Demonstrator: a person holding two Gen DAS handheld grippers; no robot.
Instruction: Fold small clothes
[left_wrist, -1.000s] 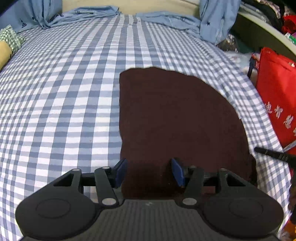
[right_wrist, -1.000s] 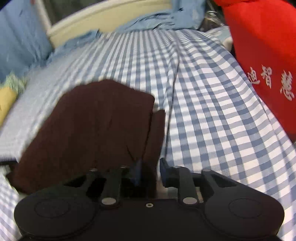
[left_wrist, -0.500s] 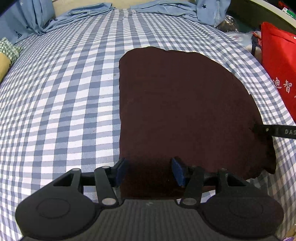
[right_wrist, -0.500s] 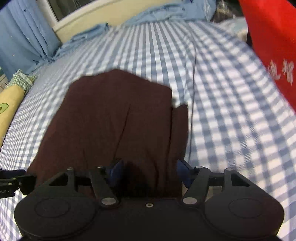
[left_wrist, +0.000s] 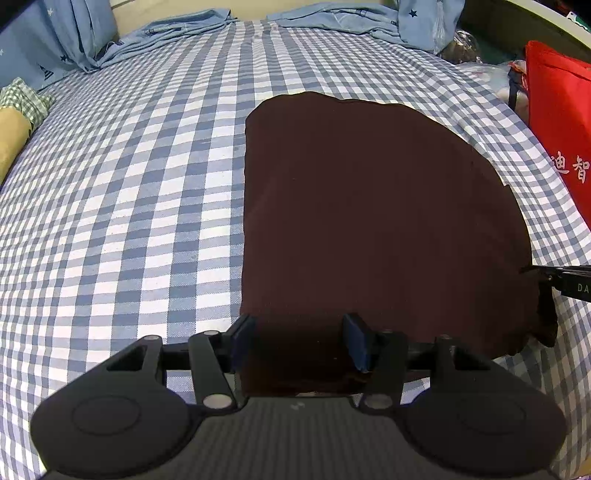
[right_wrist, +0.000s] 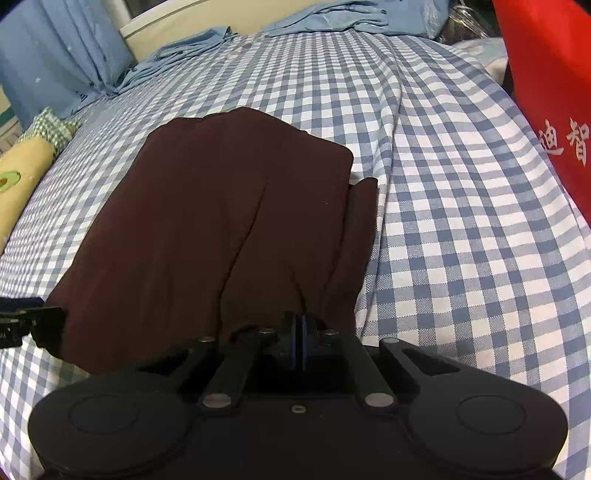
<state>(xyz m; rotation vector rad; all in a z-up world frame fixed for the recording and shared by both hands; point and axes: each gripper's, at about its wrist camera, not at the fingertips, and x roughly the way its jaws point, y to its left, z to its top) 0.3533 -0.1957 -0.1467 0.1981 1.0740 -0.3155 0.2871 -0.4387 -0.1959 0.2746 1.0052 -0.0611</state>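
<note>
A dark maroon garment (left_wrist: 369, 221) lies spread flat on the blue-and-white checked bed sheet (left_wrist: 129, 184). My left gripper (left_wrist: 301, 341) is open, its blue pads on either side of the garment's near edge. In the right wrist view the garment (right_wrist: 207, 229) shows creases running to my right gripper (right_wrist: 298, 332), which is shut on the garment's near right edge and bunches the cloth there. The right gripper's tip shows at the right edge of the left wrist view (left_wrist: 561, 280). The left gripper shows at the left edge of the right wrist view (right_wrist: 26, 325).
A red bag with white characters (left_wrist: 561, 122) stands at the bed's right side. Light blue clothes (left_wrist: 184, 33) lie along the headboard. A yellow roll and green checked cloth (left_wrist: 18, 122) sit at the left edge.
My right gripper was open half a second ago and has shut on the garment's edge, pulling creases into it. My left gripper has stayed open at the near edge while the view shifted slightly.
</note>
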